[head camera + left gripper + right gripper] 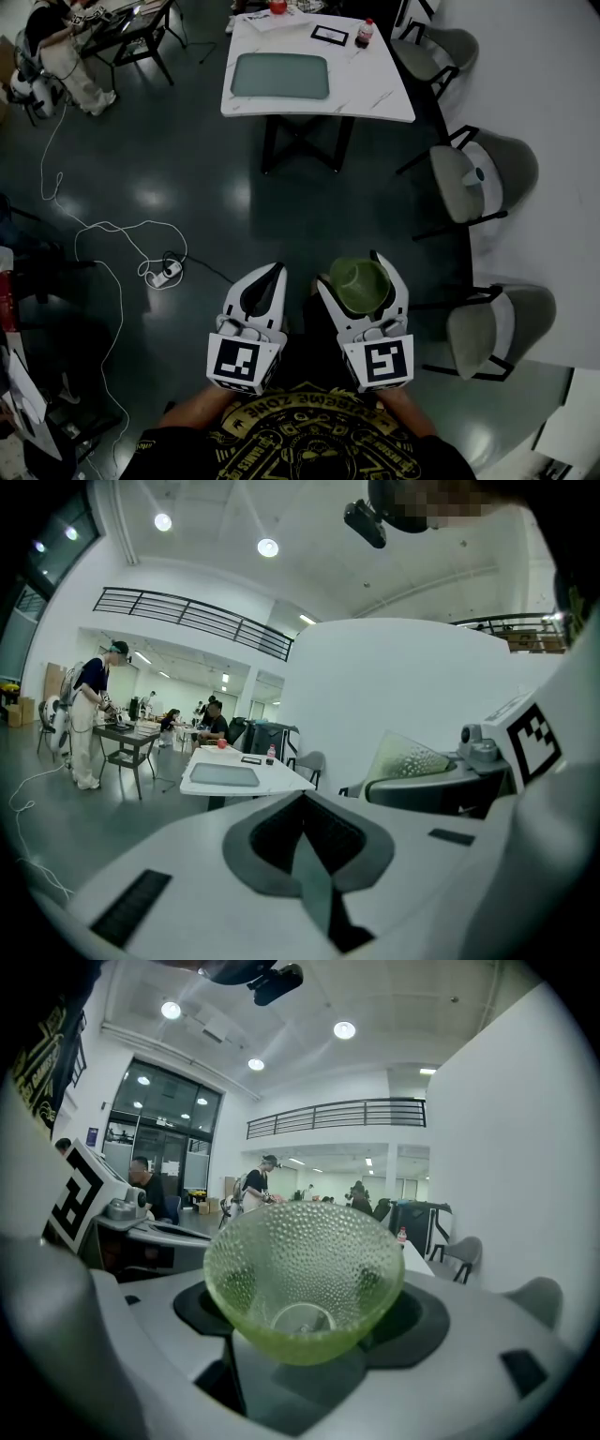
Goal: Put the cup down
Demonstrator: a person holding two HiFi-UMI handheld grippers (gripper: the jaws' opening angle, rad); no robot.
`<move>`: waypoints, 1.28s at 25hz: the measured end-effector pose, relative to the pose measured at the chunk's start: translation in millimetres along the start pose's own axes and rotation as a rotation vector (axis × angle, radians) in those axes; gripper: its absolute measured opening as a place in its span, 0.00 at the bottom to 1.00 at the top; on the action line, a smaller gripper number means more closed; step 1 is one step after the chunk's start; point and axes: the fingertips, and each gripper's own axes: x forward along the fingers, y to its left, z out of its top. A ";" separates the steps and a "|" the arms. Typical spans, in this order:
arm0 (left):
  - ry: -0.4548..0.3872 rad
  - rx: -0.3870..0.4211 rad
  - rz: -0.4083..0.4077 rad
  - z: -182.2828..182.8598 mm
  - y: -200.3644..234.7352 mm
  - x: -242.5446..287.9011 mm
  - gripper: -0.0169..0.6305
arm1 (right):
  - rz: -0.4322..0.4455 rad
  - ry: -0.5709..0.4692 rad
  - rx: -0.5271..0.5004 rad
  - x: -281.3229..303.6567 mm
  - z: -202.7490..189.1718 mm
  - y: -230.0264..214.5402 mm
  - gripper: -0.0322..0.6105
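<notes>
A green dimpled glass cup (302, 1279) sits between the jaws of my right gripper (305, 1335), which is shut on it. In the head view the cup (359, 284) shows at the gripper's tip (361, 281), held high above the dark floor. My left gripper (262, 286) hangs beside it on the left, jaws closed together and empty; its own view shows the two jaws (314, 855) meeting with nothing between them. The white table (366, 89) with a grey-green mat (280, 76) stands far ahead.
On the table lie a framed card (329, 36), a small bottle (364, 32) and a red object (277, 6). Grey chairs (469, 183) line a long white table (544, 112) on the right. A cable and power strip (161, 275) lie on the floor at left. A person (61, 42) sits far left.
</notes>
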 end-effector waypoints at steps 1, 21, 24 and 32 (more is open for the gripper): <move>0.000 0.001 0.006 0.4 1.6 1.6 0.04 | 0.018 -0.011 0.005 3.3 0.6 1.6 0.64; 0.020 -0.016 0.125 26.0 34.6 117.7 0.04 | 0.155 0.000 0.015 108.5 6.1 -81.7 0.64; 0.027 -0.017 0.146 30.7 37.0 136.6 0.04 | 0.175 -0.001 0.016 122.1 8.5 -97.1 0.64; 0.020 -0.016 0.211 42.7 40.6 174.0 0.04 | 0.229 -0.021 0.003 149.3 12.3 -130.9 0.64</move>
